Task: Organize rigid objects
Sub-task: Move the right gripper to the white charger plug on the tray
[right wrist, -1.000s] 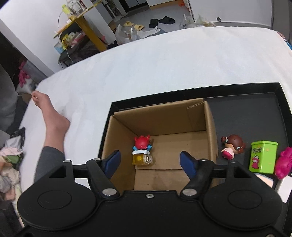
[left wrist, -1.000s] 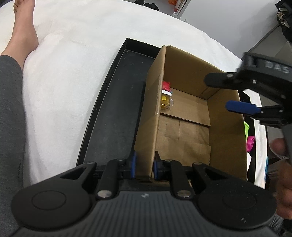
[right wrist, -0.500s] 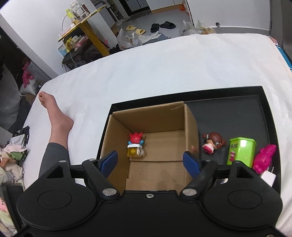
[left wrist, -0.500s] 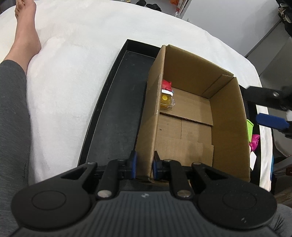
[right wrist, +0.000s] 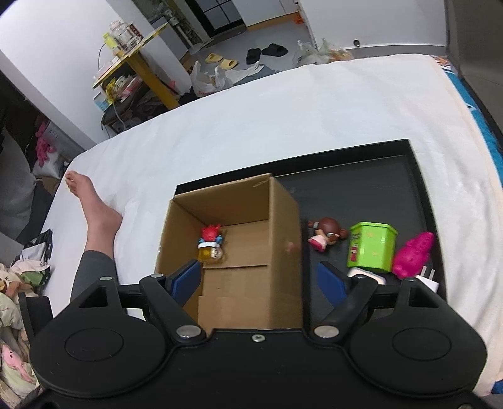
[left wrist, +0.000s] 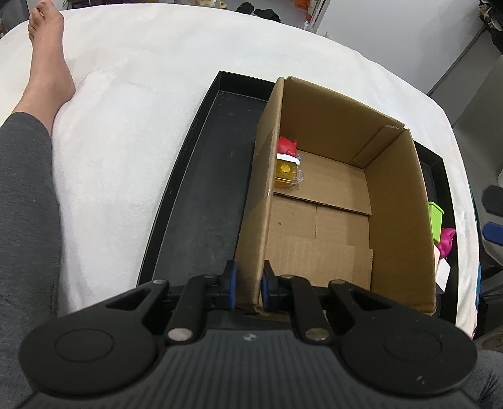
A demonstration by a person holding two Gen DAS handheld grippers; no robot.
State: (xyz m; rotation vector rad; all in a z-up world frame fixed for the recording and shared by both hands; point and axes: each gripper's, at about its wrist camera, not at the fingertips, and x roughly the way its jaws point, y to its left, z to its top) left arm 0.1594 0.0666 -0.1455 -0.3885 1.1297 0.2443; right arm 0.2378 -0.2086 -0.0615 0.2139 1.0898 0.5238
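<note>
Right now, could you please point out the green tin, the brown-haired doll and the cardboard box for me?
green tin [right wrist: 371, 248], right wrist view, on its front face.
brown-haired doll [right wrist: 328, 229], right wrist view, on its hair.
cardboard box [left wrist: 399, 214], left wrist view, on its right inner wall.

A: Room layout?
B: White bedsheet [right wrist: 283, 110] fills most of both views. Grey floor [right wrist: 270, 34] beyond it, white walls [right wrist: 47, 63].
A: Furniture?
B: Yellow-framed table [right wrist: 141, 67] at the far left, cluttered. Dark-framed glass doors [right wrist: 217, 12] at the back.
A: Floor clutter?
B: Yellow slippers [right wrist: 221, 61], black slippers [right wrist: 265, 52], plastic bags [right wrist: 213, 77]. Even indoor light.
</note>
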